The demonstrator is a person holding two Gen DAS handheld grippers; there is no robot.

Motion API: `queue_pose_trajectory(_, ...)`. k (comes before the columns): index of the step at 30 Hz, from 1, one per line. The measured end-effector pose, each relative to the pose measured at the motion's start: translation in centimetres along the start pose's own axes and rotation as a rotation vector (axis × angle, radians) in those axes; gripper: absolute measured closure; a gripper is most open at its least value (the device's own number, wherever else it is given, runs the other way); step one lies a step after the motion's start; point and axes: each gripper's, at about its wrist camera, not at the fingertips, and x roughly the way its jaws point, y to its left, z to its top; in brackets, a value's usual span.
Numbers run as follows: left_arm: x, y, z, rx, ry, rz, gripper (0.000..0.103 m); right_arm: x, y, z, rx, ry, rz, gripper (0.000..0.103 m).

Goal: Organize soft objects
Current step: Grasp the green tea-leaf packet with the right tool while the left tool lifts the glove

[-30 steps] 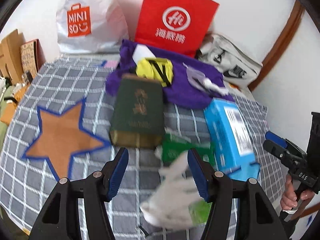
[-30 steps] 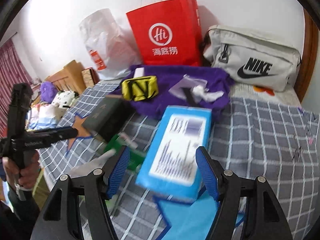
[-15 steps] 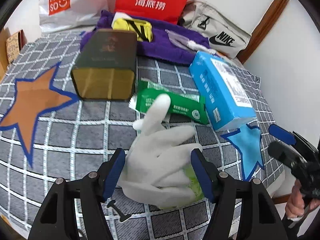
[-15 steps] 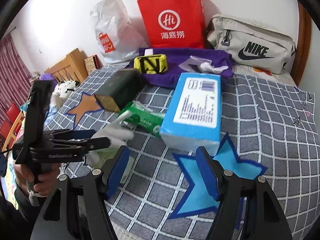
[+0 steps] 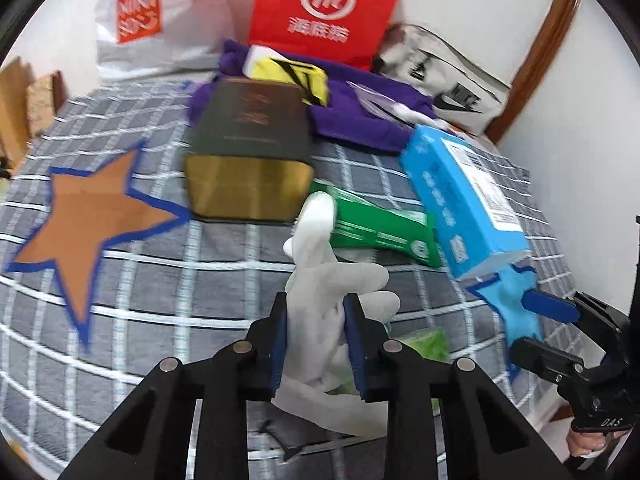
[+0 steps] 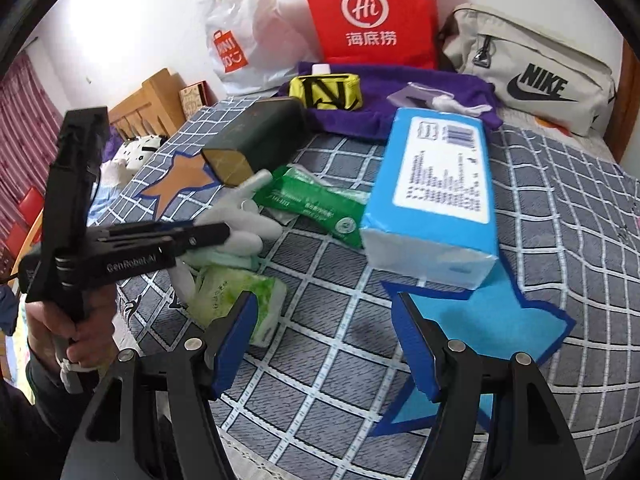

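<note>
Closing on the soft white fabric glove (image 5: 328,280), the left gripper (image 5: 314,344) is pinching it between its blue fingers (image 5: 277,344) low over the grey checked bedspread (image 5: 168,280). The right gripper (image 6: 324,344) is hovering with fingers spread, empty. Farther back are lying a green packet (image 5: 380,228), blue tissue pack (image 6: 436,184) and dark green box (image 5: 252,136).

My left tongs (image 5: 314,346): black frame arms, blue pads, silver screws, white "GenRobot.AI" lettering along the side. Right tongs (image 6: 324,344) match. A dark sleeve (image 6: 16,420) covers my left arm.
</note>
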Motion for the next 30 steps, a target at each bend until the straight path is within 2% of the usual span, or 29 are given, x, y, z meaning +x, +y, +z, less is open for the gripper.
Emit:
queue_pose_trajectory(10, -1.2, 4.7, 0.2, -0.075, -0.031, 0.149, 0.077, 2.7, 3.9, -0.5, -0.062, 0.042, 0.067, 0.032)
queue_pose_trajectory(20, 0.2, 5.8, -0.6, -0.091, -0.016, 0.105, 0.075, 5.3, 6.4, -0.3, -0.049, 0.091, 0.05, 0.027)
queue_pose_trajectory(24, 0.2, 6.2, -0.7, -0.09, -0.032, 0.075, 0.071, 6.0, 6.9, -0.2, -0.028, 0.088, 0.024, 0.022)
queue_pose_trajectory(26, 0.3, 6.3, -0.7, -0.095, -0.042, 0.071, 0.067, 6.5, 7.2, -0.2, -0.025, 0.093, 0.008, 0.022)
queue_pose_trajectory(30, 0.4, 6.4, -0.8, -0.093, -0.056, 0.058, 0.065, 7.2, 7.1, -0.3, -0.006, 0.083, -0.016, 0.021)
